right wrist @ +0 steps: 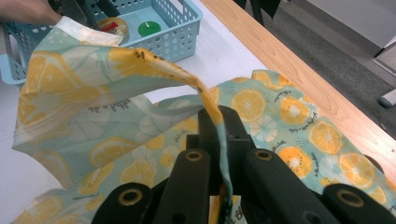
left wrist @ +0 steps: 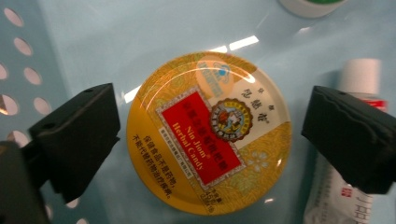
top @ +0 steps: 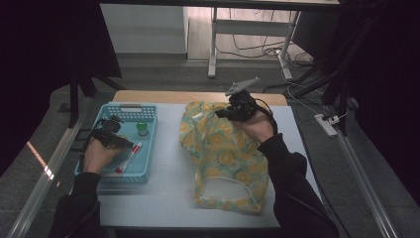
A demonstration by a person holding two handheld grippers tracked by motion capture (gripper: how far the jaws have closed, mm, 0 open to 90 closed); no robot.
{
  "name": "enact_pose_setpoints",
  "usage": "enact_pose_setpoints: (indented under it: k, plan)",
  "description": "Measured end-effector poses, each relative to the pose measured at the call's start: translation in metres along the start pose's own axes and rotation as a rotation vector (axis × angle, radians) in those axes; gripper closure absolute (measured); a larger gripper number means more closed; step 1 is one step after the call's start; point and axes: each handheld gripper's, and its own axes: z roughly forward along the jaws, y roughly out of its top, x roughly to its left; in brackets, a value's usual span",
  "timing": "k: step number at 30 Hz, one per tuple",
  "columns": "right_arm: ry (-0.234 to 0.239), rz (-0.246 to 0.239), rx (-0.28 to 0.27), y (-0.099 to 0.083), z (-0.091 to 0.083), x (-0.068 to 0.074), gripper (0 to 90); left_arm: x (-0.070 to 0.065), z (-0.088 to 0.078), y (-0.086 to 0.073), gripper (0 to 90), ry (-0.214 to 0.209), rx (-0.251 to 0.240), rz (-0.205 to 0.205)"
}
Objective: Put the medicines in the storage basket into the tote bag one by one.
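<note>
The right gripper (right wrist: 219, 116) pinched the lemon-print bag's (top: 223, 153) edge, lifting it off the table (top: 168, 193). The left gripper (left wrist: 205, 135), jaws spread, straddled 1 candy tin (left wrist: 208, 133) in the blue basket (top: 148, 168). Judging by this, packing had barely begun.

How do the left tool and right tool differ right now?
The left tool is open, jaws astride the round candy tin in the blue basket; the right tool is shut on the lemon-print bag, lifting its edge. The left is low, the right raised. Both have black jaws.
</note>
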Motion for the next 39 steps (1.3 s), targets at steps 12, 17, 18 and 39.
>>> enact_pose_setpoints:
  k: [12,17,18,39]
  plan:
    - [-0.001,0.01,-0.001,-0.004,0.0,-0.002,90.0,0.002,0.002,0.001,20.0,0.001,0.05,-0.048]
    - [0.0,0.009,-0.003,-0.005,0.001,-0.002,90.0,0.003,0.0,0.0,20.3,-0.012,0.052,-0.042]
    - [0.0,0.009,-0.004,-0.005,0.001,-0.002,90.0,0.003,-0.001,0.0,20.3,-0.018,0.045,-0.042]
    - [-0.005,0.013,-0.012,-0.006,0.002,-0.003,90.0,-0.018,-0.067,-0.012,20.3,-0.15,-0.152,0.1]
